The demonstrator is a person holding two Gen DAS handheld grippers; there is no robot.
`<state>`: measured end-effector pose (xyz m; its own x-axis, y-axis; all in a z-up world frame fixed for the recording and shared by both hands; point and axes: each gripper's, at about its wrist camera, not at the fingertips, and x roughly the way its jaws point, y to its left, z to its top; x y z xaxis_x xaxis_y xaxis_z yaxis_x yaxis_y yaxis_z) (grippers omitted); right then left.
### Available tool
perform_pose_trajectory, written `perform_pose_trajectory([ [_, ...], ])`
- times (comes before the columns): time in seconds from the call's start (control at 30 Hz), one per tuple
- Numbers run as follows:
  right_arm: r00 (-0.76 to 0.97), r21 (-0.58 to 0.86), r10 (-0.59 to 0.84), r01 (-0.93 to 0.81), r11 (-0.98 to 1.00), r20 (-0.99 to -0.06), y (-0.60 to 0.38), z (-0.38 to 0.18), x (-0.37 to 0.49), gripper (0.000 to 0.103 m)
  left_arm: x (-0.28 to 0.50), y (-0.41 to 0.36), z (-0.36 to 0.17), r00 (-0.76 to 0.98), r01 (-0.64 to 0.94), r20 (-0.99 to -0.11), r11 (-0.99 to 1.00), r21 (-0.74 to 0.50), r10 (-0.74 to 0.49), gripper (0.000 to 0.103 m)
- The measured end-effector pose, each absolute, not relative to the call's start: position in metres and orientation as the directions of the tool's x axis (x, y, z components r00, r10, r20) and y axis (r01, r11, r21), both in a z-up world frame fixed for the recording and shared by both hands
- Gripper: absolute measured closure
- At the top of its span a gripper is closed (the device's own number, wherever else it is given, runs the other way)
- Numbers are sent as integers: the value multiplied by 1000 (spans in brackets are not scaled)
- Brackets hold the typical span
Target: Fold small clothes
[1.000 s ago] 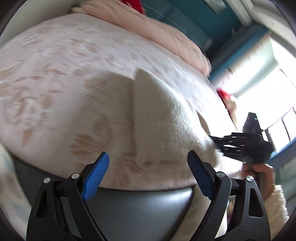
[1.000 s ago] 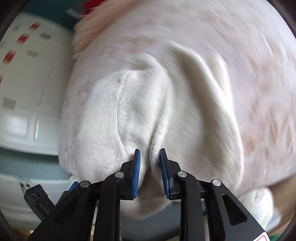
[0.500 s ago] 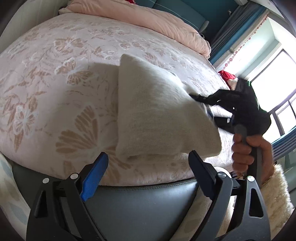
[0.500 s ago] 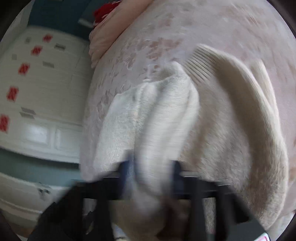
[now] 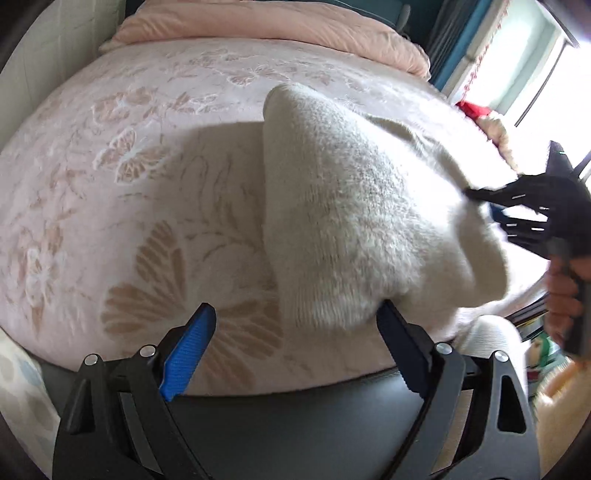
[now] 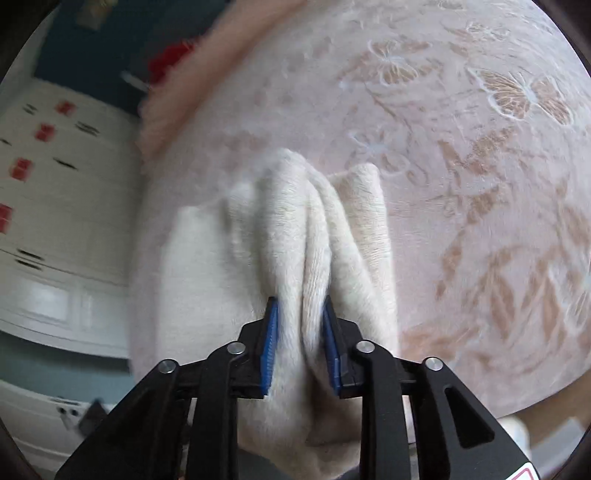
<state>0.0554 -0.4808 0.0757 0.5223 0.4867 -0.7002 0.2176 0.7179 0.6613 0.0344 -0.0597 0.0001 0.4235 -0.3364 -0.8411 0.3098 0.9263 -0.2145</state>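
cream fleecy garment (image 5: 354, 221) lay bunched on the floral bedspread (image 5: 129, 184), soft and limp, best taken by an edge; right gripper (image 6: 300, 343) pinched its folds, left gripper (image 5: 295, 347) gaped wide, empty.

Fluffy cream-white garment (image 5: 354, 221) on a pale pink bedspread (image 5: 129, 192) with tan butterfly and leaf prints. Both black claws have blue pads (image 6: 271, 343). Plain peach-pink duvet (image 5: 277, 26) up at 12 o'clock, teal wall (image 6: 110, 40) behind.
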Motion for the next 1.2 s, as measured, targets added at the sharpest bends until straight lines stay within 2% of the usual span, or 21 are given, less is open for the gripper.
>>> perform_pose_trajectory([
  [0.07, 558, 661, 479, 178, 729, -678, -475, 89, 35, 48, 35, -60, 0, 436, 315, -843, 931, -185, -316, 17],
  [0.1, 554, 660, 489, 154, 735, -674, -473, 90, 22, 45, 36, -60, -1, 434, 321, -843, 929, -184, -317, 17],
  [0.3, 469, 623, 498, 153, 767, -729, -450, 64, -17, 44, 27, -63, -6, 415, 418, -839, 893, -167, -352, 17],
  [0.43, 483, 658, 521, 167, 734, -704, -445, 51, -14, 43, 19, -67, -15, 406, 455, -853, 882, -122, -328, 17],
  [0.47, 483, 650, 514, 163, 742, -709, -442, 52, -13, 48, 19, -68, -18, 409, 457, -854, 882, -114, -322, 18],
  [0.5, 478, 636, 506, 156, 756, -718, -440, 50, -7, 78, 21, -68, -20, 415, 464, -851, 879, -107, -322, 31],
  [0.53, 465, 619, 496, 154, 770, -733, -438, 50, -2, 93, 25, -68, -22, 413, 465, -854, 880, -101, -316, 55],
  [0.57, 473, 612, 486, 154, 776, -735, -438, 54, 1, 92, 31, -66, -22, 400, 453, -861, 884, -114, -315, 67],
  [0.6, 497, 610, 478, 140, 780, -724, -440, 64, 2, 93, 38, -60, -16, 384, 420, -854, 890, -179, -352, 80],
  [0.63, 525, 600, 460, 125, 790, -716, -442, 77, 1, 94, 41, -54, -7, 391, 395, -836, 890, -226, -386, 84],
  [0.7, 585, 579, 418, 112, 808, -695, -449, 105, -7, 95, 42, -50, 14, 429, 387, -798, 885, -261, -423, 84],
  [0.77, 589, 543, 377, 128, 830, -715, -456, 107, -7, 95, 40, -56, 22, 444, 405, -795, 884, -233, -413, 84],
  [0.87, 445, 442, 318, 207, 873, -837, -456, 46, 0, 95, 49, -62, -8, 368, 358, -859, 907, -223, -356, 83],
  [0.93, 433, 514, 384, 238, 824, -815, -456, 22, -4, 95, 50, -62, -29, 321, 317, -889, 922, -225, -327, 82],
  [1.03, 481, 554, 397, 241, 797, -782, -462, 39, -9, 91, 39, -64, -18, 355, 367, -883, 914, -170, -307, 75],
  [1.07, 493, 555, 393, 238, 797, -776, -464, 48, -9, 87, 36, -63, -12, 360, 387, -881, 908, -158, -307, 73],
  [1.17, 557, 521, 337, 210, 827, -759, -468, 86, -4, 82, 29, -54, 10, 376, 420, -851, 886, -195, -366, 70],
  [1.2, 568, 508, 326, 194, 839, -755, -468, 97, 1, 76, 27, -49, 21, 383, 420, -836, 880, -220, -392, 69],
])
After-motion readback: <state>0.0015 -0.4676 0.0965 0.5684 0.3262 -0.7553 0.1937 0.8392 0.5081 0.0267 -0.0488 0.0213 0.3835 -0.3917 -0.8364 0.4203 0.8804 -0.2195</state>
